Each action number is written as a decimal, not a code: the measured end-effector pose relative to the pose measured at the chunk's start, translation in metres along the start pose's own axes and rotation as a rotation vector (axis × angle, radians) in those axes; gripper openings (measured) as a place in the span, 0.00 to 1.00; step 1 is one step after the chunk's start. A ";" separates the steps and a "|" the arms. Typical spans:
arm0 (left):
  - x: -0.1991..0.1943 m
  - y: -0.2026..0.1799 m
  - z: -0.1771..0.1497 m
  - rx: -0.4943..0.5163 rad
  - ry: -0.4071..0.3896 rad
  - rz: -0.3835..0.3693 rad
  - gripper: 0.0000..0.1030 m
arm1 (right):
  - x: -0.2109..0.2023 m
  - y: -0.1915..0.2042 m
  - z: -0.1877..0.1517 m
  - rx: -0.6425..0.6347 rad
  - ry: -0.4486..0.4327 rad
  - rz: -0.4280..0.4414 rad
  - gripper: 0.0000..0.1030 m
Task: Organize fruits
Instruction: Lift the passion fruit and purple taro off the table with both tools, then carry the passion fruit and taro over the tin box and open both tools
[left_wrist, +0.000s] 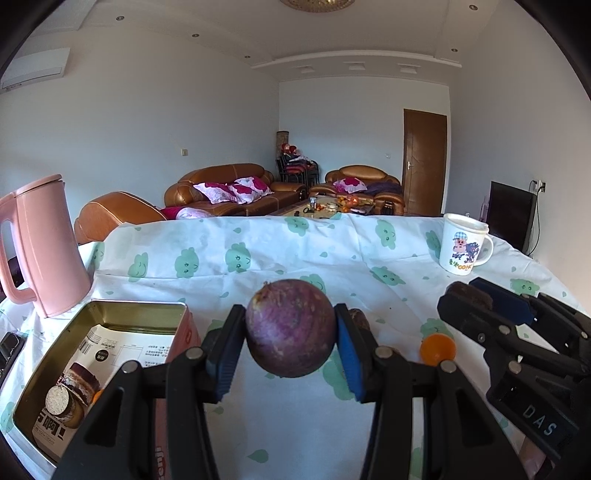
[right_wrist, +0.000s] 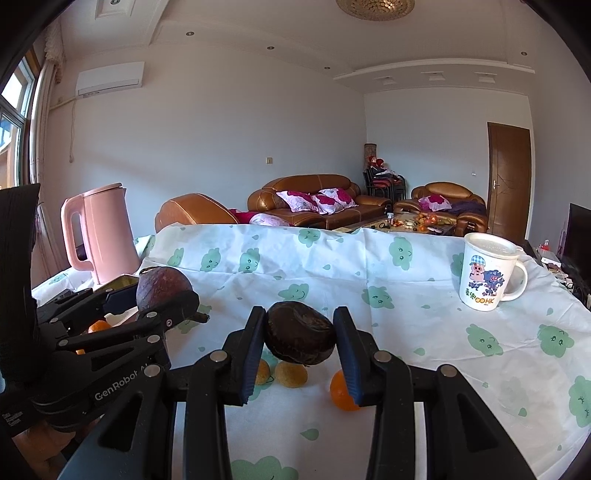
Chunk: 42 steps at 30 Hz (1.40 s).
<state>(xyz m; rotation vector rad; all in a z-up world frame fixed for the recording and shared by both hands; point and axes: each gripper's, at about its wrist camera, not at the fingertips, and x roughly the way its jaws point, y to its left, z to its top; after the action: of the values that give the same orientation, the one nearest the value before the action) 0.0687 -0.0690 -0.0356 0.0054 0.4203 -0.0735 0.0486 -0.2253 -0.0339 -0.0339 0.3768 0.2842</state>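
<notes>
Left claw (left_wrist: 291, 349): clamped on a purple passion fruit (left_wrist: 290, 328), held off the surface, both blue pads on its sides.
Right claw (right_wrist: 300, 343): clamped on a darker, wrinkled passion fruit (right_wrist: 300, 332), also lifted – grip sits on the fruit's upper half, most of the body hangs below the pads.
Tin box (left_wrist: 107, 343): open, on the left of the surface just beside the left claw; printed card inside, plus what looks like a small orange fruit at its near edge.
Loose fruit: one kumquat (right_wrist: 341, 391) and two paler small fruits (right_wrist: 291, 373) on the tablecloth (right_wrist: 369, 266) under the right claw.
Judged step: both fruits carried, likely headed for the tin.
Risk 1: round, smooth skin between flat pads – a tilt or jolt could roll either fruit out, the right one first given its off-centre grip.
Risk 2: claws are close together; moving both toward the tin at once could knock them.
Risk 3: pink kettle (left_wrist: 40, 247) stands just behind the tin – wide swing left could hit it.
Mug (right_wrist: 487, 273): far right, well apart, no concern.
</notes>
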 end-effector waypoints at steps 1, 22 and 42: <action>0.000 0.000 0.000 -0.002 -0.001 0.002 0.48 | 0.000 0.001 0.000 -0.002 -0.002 -0.002 0.39; -0.029 0.041 -0.008 -0.048 0.049 -0.014 0.48 | 0.014 0.033 0.005 0.004 0.080 0.098 0.38; -0.058 0.160 -0.035 -0.130 0.174 0.167 0.48 | 0.034 0.157 0.030 -0.103 0.115 0.373 0.38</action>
<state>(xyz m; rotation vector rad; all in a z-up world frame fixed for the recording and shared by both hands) 0.0133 0.0956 -0.0457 -0.0814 0.5963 0.1194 0.0453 -0.0631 -0.0152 -0.0812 0.4822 0.6726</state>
